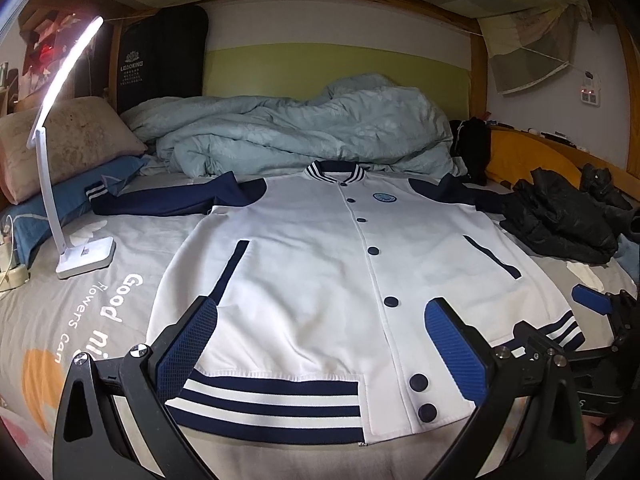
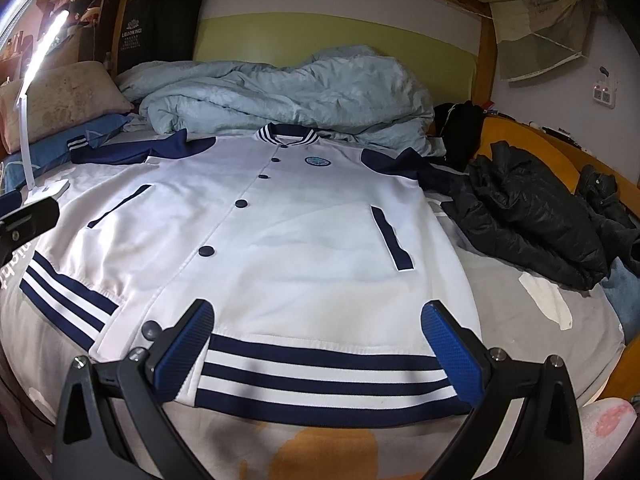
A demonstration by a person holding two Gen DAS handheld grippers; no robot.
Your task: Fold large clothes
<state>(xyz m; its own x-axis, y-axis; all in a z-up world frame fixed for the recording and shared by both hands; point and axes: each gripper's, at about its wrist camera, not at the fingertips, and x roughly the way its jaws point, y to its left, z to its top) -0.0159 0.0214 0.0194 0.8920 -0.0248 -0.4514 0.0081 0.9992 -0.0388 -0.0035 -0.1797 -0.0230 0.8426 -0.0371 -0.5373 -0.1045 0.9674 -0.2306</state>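
White-and-navy buttoned varsity jacket point(image 1: 320, 264) lies flat on the grey bedsheet point(image 1: 80, 280), collar away, the left gripper point(image 1: 320, 352) wide open over its striped hem. From the right wrist, the right gripper point(image 2: 320, 352) gapes likewise, apparently just above that hem.

The jacket point(image 2: 280, 248) covers the middle of the bed point(image 1: 120, 292). Bare sheet lies along the near edge and both sides. A lamp point(image 1: 86, 254) blocks the left, a black coat point(image 2: 532, 216) the right, a heaped quilt point(image 1: 304, 124) the far end.
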